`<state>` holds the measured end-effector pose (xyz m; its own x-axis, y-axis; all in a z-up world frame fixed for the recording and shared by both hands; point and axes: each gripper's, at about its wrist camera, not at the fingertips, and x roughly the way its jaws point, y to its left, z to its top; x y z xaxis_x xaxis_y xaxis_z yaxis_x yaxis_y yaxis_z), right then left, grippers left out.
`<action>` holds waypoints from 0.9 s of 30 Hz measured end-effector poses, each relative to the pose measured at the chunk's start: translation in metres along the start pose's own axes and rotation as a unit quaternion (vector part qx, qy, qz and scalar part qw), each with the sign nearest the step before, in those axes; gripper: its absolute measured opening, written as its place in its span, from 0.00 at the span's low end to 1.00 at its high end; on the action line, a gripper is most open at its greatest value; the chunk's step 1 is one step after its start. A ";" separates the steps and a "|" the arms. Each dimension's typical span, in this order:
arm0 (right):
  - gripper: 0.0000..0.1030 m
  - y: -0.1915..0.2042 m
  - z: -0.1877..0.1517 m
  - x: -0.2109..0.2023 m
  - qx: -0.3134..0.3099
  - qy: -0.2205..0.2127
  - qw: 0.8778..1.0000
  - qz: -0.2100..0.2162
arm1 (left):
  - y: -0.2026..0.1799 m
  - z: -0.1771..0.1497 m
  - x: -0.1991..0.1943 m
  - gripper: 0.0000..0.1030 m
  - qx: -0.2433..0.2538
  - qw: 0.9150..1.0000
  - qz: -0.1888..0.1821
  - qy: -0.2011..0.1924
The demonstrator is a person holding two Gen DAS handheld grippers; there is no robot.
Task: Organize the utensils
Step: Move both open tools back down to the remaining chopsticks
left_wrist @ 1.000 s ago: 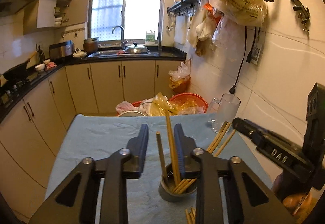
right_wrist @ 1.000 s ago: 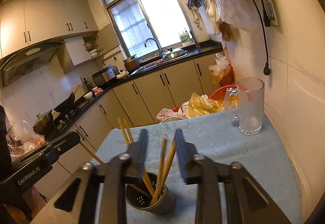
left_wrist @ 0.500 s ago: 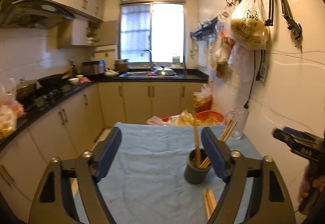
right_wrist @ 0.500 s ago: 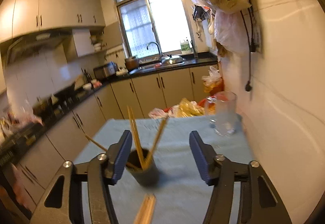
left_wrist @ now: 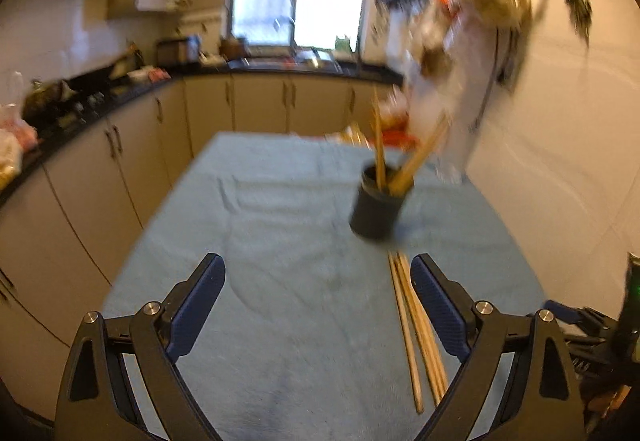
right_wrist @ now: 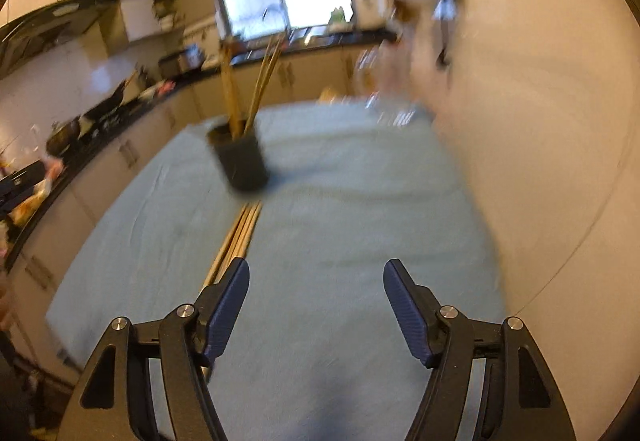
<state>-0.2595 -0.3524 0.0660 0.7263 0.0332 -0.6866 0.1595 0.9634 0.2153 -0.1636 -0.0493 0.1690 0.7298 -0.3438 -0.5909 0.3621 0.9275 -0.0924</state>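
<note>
Both sets of tongs are opening, left tongs [left_wrist: 318, 277] and right tongs [right_wrist: 316, 281], nothing between either pair. The dark holder [left_wrist: 376, 203] stands on the bench [left_wrist: 280, 241], chopsticks inside; loose chopsticks [left_wrist: 416, 329] lie just near of it.

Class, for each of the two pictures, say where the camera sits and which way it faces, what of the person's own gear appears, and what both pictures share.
Left wrist: sits on the left tool, looking down the table toward the window; its own two fingers, opening and empty, show, with part of the other tool at the right edge.
Right wrist: sits on the right tool, facing the same way beside the wall; its own fingers, opening and empty.
Shared: the dark cup holding chopsticks, and the loose chopsticks lying before it.
</note>
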 end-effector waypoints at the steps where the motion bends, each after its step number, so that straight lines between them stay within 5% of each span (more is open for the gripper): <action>1: 0.72 0.005 -0.003 0.010 -0.007 0.013 1.000 0.008 | -0.004 -0.005 0.013 0.90 0.008 1.000 -0.004 0.015; 4: 0.61 0.026 -0.010 0.043 -0.046 0.041 0.998 0.021 | -0.014 -0.022 0.047 0.88 0.027 0.998 -0.011 0.053; 7: 0.51 0.043 -0.010 0.071 -0.073 0.056 0.995 0.027 | -0.028 -0.029 0.079 0.73 0.040 0.994 -0.028 0.096; 11: 0.49 0.053 -0.007 0.094 -0.096 0.063 0.993 0.021 | -0.043 -0.038 0.115 0.66 0.043 0.988 -0.048 0.137; 15: 0.48 0.049 -0.006 0.101 -0.098 0.059 0.993 0.004 | -0.060 -0.039 0.138 0.56 0.054 0.985 -0.057 0.155; 18: 0.35 0.039 -0.004 0.106 -0.093 0.060 0.993 -0.028 | -0.073 -0.040 0.152 0.54 0.069 0.982 -0.059 0.165; 27: 0.37 0.011 0.000 0.099 -0.033 0.055 0.998 0.010 | -0.085 -0.048 0.181 0.30 0.085 0.977 -0.047 0.192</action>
<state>-0.1860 -0.3385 -0.0002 0.6509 0.0785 -0.7551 0.0977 0.9777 0.1859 -0.0900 -0.1838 0.0318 0.4294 -0.3168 -0.8457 0.5326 0.8451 -0.0461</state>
